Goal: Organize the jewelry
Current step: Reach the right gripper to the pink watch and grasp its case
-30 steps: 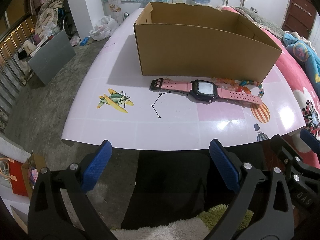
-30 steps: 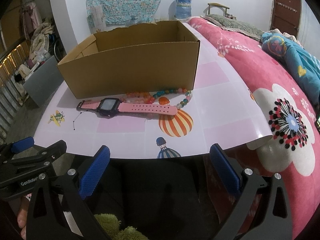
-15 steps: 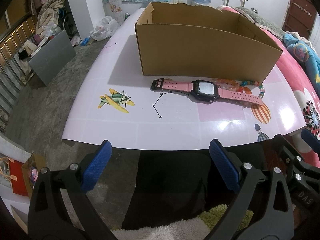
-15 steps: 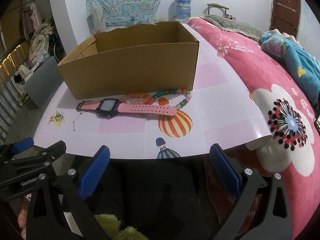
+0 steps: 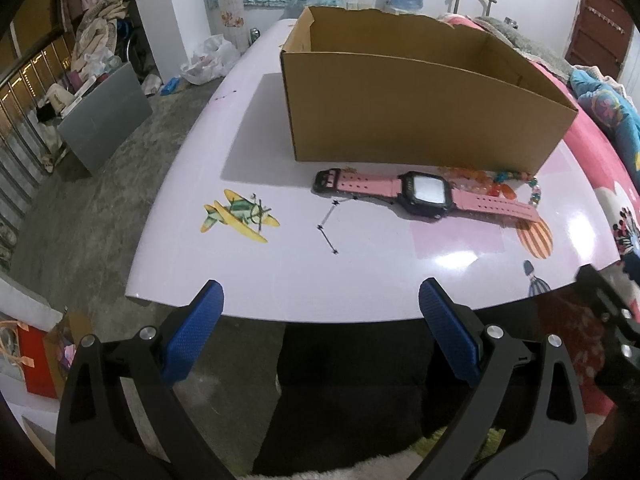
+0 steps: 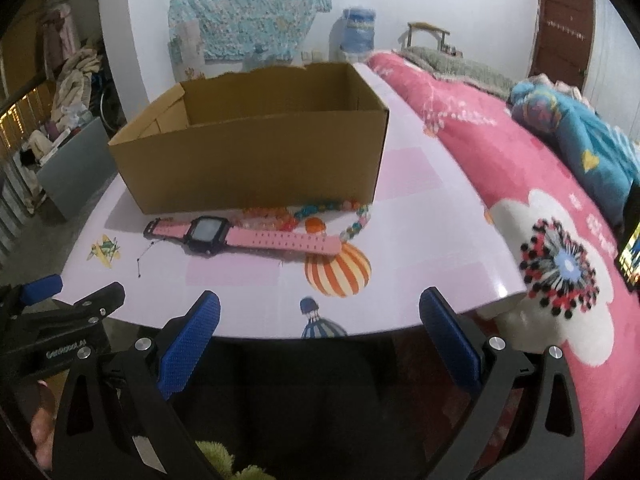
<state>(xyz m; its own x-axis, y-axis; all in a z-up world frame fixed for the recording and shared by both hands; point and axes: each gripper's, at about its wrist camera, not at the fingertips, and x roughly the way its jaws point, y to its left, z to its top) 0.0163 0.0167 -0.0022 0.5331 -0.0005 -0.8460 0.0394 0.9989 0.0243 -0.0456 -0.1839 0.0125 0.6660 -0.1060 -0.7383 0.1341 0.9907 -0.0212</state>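
Watch [image 5: 426,197]: pink strap, dark square case, flat on table | left tongs [image 5: 320,330]: released | right tongs [image 6: 319,334]: released

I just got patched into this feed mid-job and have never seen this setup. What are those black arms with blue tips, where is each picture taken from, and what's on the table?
Those are two hand-held grippers, each carrying its own camera looking along its fingers. One picture is from the left gripper, the other from the right gripper. Both are open and hold nothing, hanging short of the table. On it stands an open cardboard box. In front of the box lie a pink watch and a string of coloured beads partly under its strap.
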